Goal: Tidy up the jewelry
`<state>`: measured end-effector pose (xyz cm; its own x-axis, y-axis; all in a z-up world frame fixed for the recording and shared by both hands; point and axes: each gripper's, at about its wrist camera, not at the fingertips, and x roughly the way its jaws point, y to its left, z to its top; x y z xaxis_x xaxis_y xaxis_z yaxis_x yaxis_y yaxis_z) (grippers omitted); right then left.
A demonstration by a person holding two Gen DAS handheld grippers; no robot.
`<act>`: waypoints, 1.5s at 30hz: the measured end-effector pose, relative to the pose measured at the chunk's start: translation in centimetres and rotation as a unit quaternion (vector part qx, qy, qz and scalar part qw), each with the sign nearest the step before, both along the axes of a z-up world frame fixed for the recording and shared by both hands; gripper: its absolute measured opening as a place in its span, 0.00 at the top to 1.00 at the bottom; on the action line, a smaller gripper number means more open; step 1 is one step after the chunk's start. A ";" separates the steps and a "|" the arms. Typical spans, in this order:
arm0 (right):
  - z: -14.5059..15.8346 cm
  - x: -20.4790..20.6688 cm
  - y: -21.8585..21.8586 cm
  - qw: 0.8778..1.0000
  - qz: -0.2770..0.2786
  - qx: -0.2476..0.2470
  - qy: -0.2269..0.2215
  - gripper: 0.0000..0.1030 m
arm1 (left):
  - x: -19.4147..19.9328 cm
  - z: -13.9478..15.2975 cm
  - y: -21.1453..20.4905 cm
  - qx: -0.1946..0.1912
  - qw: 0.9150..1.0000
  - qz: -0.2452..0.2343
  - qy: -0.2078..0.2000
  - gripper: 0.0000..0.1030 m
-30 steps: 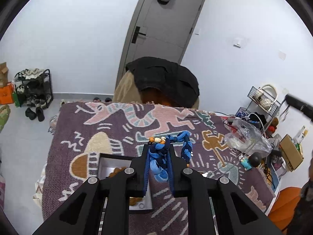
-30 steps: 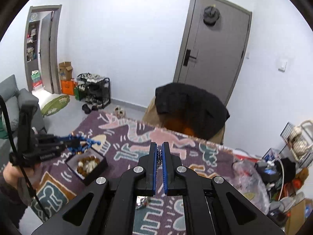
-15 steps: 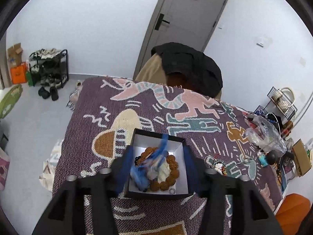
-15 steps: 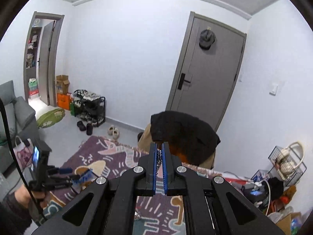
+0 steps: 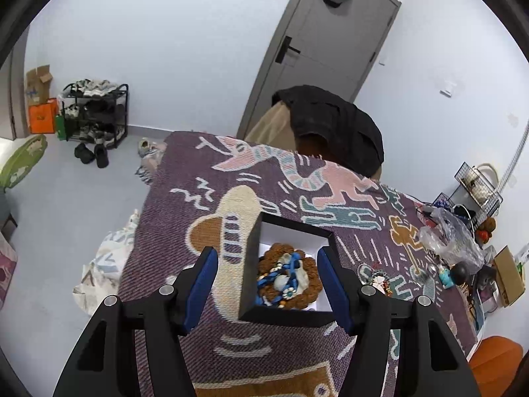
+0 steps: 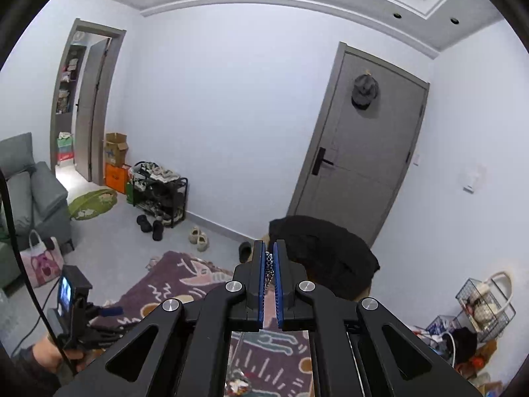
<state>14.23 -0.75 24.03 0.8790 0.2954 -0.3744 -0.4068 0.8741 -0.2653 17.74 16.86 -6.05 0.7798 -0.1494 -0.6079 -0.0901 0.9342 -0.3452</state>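
In the left wrist view a black jewelry box point(image 5: 248, 264) with a white inside sits on the patterned purple cloth point(image 5: 198, 178). In it lie a brown bead bracelet point(image 5: 312, 286) and a blue braided cord bracelet point(image 5: 281, 274). My left gripper point(image 5: 267, 271) is open and empty, its fingers either side of the box, above it. My right gripper point(image 6: 270, 258) is raised high and shut on a silver chain point(image 6: 269, 269) that hangs down between the fingers. The left gripper also shows in the right wrist view point(image 6: 109, 312), at the lower left.
More jewelry point(image 5: 378, 278) lies on the cloth right of the box. A clear plastic bag point(image 5: 453, 241) and clutter sit at the table's right end. A chair with a black jacket point(image 5: 334, 129) stands behind the table. A shoe rack point(image 5: 96, 115) stands by the wall.
My left gripper opened and dropped the blue cord bracelet into the box, and has moved in over it. My right gripper rose higher with the chain.
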 end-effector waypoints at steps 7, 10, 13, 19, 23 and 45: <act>-0.3 0.6 3.8 1.000 0.019 -0.001 0.000 0.94 | -2.1 -0.1 1.7 -0.009 1.000 0.022 -0.017 0.26; -1.1 1.2 5.2 1.000 0.026 -0.005 0.007 0.94 | -3.0 -0.2 2.5 -0.012 0.999 0.032 -0.026 0.22; -2.4 1.9 6.6 0.999 0.034 -0.007 0.023 0.94 | -3.4 -0.4 3.3 -0.016 0.999 0.040 -0.028 0.22; -7.8 4.9 9.2 0.993 0.053 -0.027 0.104 0.94 | -4.1 -0.4 4.2 -0.014 0.998 0.046 -0.034 0.22; -11.4 6.0 10.0 0.986 0.057 -0.048 0.151 0.62 | -4.3 -0.2 4.6 -0.012 0.998 0.055 -0.039 0.22; -18.6 6.7 -4.8 0.969 -0.025 0.074 0.234 0.41 | -1.0 2.1 -2.8 0.028 0.999 -0.007 -0.046 0.14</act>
